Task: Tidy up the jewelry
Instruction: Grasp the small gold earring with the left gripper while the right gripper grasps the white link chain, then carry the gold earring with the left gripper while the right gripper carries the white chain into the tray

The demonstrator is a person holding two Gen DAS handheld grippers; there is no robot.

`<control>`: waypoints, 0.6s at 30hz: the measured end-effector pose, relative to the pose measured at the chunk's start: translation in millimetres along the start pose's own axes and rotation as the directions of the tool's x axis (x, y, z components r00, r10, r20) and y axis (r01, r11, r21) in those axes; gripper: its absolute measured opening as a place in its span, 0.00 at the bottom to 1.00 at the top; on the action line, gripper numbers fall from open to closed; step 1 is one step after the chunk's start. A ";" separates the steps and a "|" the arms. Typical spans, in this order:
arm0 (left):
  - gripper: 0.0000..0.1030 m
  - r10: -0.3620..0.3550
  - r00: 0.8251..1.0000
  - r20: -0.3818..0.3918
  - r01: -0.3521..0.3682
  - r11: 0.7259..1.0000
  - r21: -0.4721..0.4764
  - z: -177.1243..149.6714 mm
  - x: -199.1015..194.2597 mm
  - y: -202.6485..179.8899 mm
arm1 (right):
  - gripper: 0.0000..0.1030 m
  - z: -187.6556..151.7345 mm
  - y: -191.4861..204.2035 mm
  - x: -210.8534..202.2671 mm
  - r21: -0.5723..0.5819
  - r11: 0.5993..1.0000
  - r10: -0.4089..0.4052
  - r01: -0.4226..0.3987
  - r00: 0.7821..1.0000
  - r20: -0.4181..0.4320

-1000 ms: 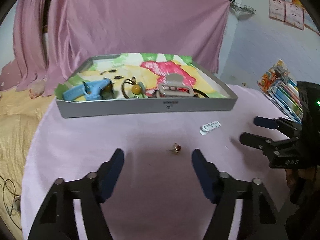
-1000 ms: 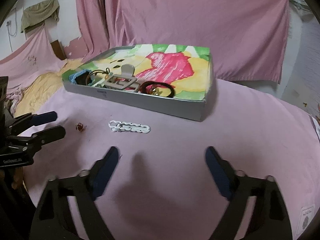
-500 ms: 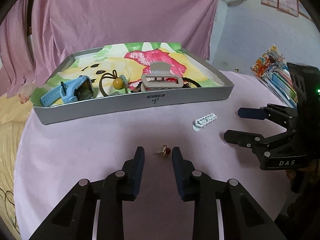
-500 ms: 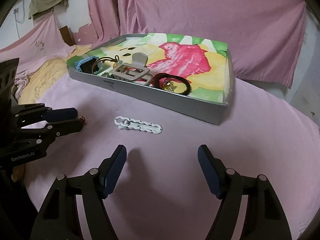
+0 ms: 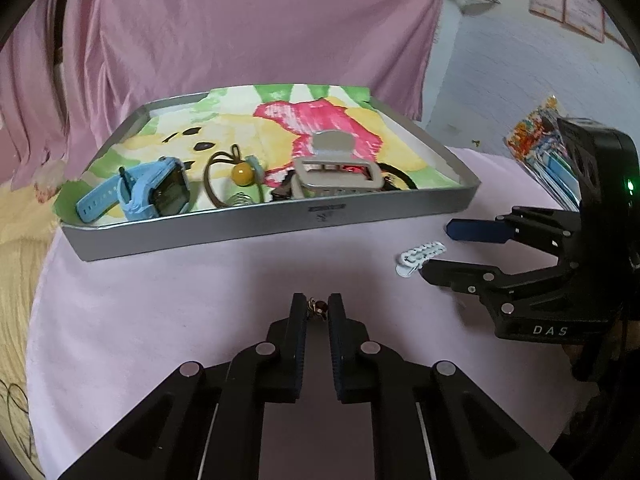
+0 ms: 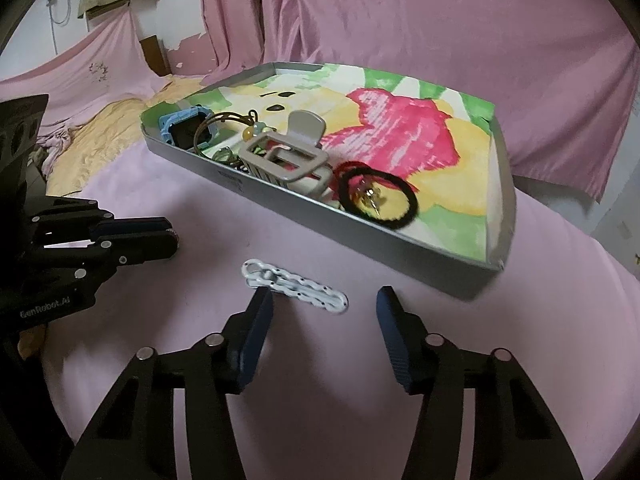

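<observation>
The left gripper (image 5: 317, 309) is clamped on a small ring (image 5: 318, 307) with a red stone, low over the pink surface (image 5: 160, 312) in front of the tray (image 5: 280, 226). The right gripper (image 6: 324, 304) is spread wide, its tips just beside a white clip (image 6: 294, 286) lying on the surface. A watch (image 5: 154, 194) and claw clip (image 5: 338, 178) lie in the tray.

I see a table under a pink cloth (image 5: 160, 300). On it: a grey tray (image 5: 256, 228), a white clip (image 6: 294, 286) near the tray's front wall, and a small red-stoned earring (image 5: 318, 307).
</observation>
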State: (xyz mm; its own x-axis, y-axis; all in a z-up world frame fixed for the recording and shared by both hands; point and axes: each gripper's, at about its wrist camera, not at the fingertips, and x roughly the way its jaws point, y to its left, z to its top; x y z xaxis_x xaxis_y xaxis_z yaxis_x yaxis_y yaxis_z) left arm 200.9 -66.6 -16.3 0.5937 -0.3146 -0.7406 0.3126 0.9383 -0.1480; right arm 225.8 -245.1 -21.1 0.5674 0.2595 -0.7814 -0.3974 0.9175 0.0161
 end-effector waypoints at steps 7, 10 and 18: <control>0.10 0.004 1.000 -0.001 -0.004 0.999 -0.038 1.0 -0.2 9.2 | 0.28 7.7 8.3 4.1 -0.038 0.999 0.034 -0.034 0.999 0.004; 0.10 0.004 1.000 0.000 -0.004 0.999 -0.040 0.6 -0.7 9.2 | 0.20 9.4 10.7 5.4 -0.047 0.998 0.048 -0.047 0.999 0.005; 0.10 0.004 1.000 0.002 -0.004 0.999 -0.048 0.2 -0.3 11.1 | 0.15 6.3 17.8 2.9 -0.064 0.995 0.072 -0.072 0.997 0.000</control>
State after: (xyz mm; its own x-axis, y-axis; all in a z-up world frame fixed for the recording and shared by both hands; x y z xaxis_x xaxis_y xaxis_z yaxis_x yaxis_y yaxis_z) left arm 204.3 -56.1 -17.6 0.5964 -0.3109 -0.7400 0.2738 0.9455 -0.1765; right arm 225.0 -226.1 -19.1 0.5373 0.3246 -0.7784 -0.4824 0.8754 0.0321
